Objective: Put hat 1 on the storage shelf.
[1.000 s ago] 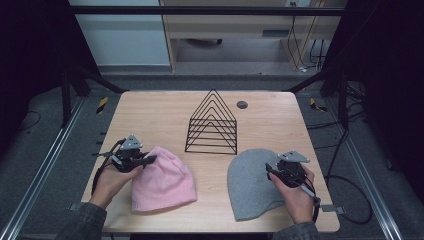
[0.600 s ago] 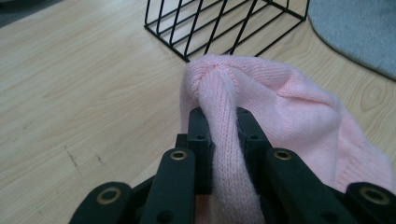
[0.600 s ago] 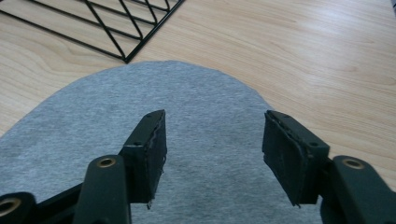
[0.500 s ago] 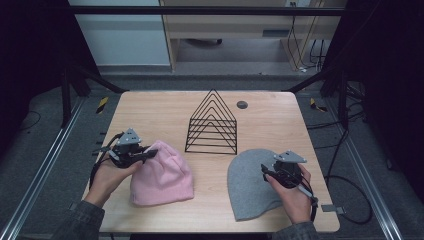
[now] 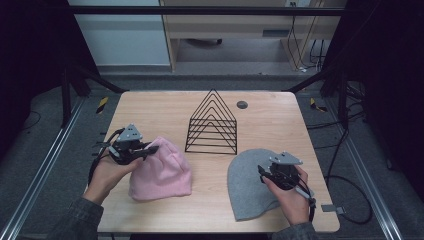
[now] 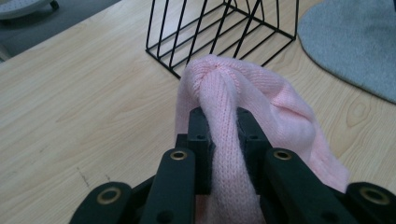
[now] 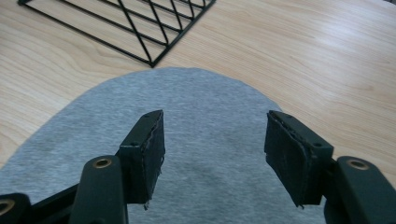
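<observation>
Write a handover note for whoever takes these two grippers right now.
Left gripper: shut on a fold of the pink beanie, bunching it up near the table's left side.
Right gripper: open, jaws spread above the grey beanie, nothing held.
Grey beanie lies flat at the table's right front. The black wire rack stands at the middle, with no hat on it.
Done: pink beanie gripped.
Left: probably grip the grey one too, then move both hats wherever they belong, perhaps the rack.

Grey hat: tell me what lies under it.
The grey hat lies flat on the wooden table, with bare wood showing all round its edge. The right gripper hovers above it, jaws open. Whatever is beneath the fabric is covered.
</observation>
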